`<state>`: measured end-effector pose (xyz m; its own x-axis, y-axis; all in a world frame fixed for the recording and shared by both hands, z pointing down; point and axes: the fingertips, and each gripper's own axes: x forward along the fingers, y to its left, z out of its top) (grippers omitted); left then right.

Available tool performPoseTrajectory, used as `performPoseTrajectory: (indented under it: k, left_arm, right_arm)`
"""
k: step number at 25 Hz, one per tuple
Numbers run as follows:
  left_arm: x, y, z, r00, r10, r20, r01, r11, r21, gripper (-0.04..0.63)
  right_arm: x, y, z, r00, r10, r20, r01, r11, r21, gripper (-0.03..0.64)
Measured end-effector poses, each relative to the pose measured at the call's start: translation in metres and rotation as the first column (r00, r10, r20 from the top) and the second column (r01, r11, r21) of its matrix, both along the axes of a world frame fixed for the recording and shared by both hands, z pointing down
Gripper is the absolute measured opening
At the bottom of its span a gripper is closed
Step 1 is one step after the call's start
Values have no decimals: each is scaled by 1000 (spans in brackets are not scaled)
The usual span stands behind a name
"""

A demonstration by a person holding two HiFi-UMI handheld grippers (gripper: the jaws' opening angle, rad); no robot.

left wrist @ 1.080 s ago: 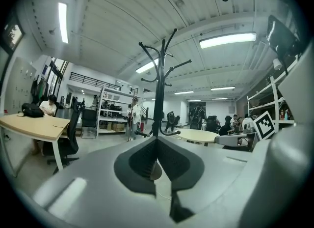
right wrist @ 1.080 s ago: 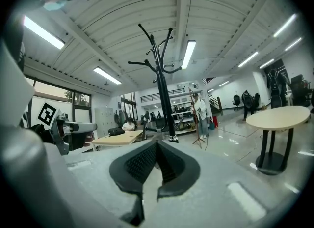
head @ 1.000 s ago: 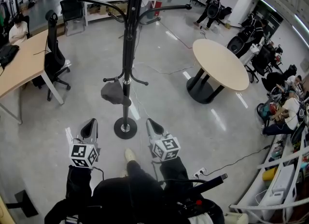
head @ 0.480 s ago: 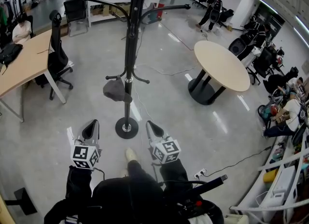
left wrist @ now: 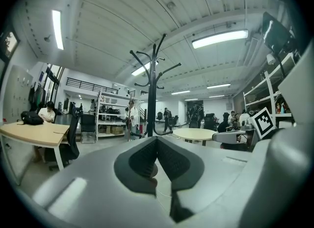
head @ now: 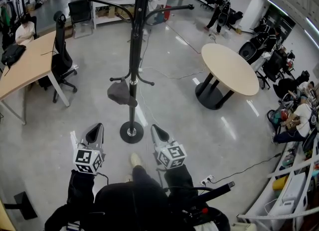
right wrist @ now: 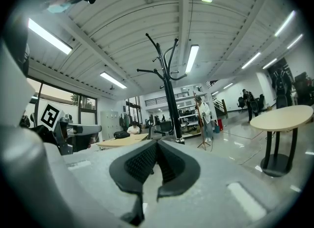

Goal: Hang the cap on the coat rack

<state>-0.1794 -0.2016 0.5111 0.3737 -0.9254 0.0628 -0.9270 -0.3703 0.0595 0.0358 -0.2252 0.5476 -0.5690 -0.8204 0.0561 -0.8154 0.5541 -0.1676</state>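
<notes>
The black coat rack [head: 132, 51] stands on a round base [head: 131, 132] just ahead of me. A dark grey cap [head: 119, 93] hangs from one of its low hooks, left of the pole. My left gripper [head: 94, 129] and right gripper [head: 157, 128] are held level on either side of the base, short of the rack. Both are shut and empty. In the left gripper view the jaws [left wrist: 157, 141] meet in front of the rack [left wrist: 152, 89]; the right gripper [right wrist: 157, 146] also looks at the rack [right wrist: 169, 89]. The cap is hidden in both gripper views.
A round beige table [head: 230, 68] stands to the right and a long desk [head: 27, 65] with a black office chair [head: 60, 56] to the left. Cables run over the grey floor, with a power strip [head: 206, 179] at my right. Several people sit at the far right.
The head view has drifted a little, so the rack and tables sit slightly further right in the frame. Both grippers keep the same shut pose. The cap has not moved on its hook.
</notes>
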Motion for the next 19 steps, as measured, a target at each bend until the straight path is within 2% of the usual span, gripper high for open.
performPoseTrajectory:
  k: [19]
  left_arm:
    - [15, 10, -2, 1000, 4, 15, -4, 1000, -8, 2]
  right_arm:
    - [10, 12, -6, 1000, -8, 24, 8, 1000, 10, 2]
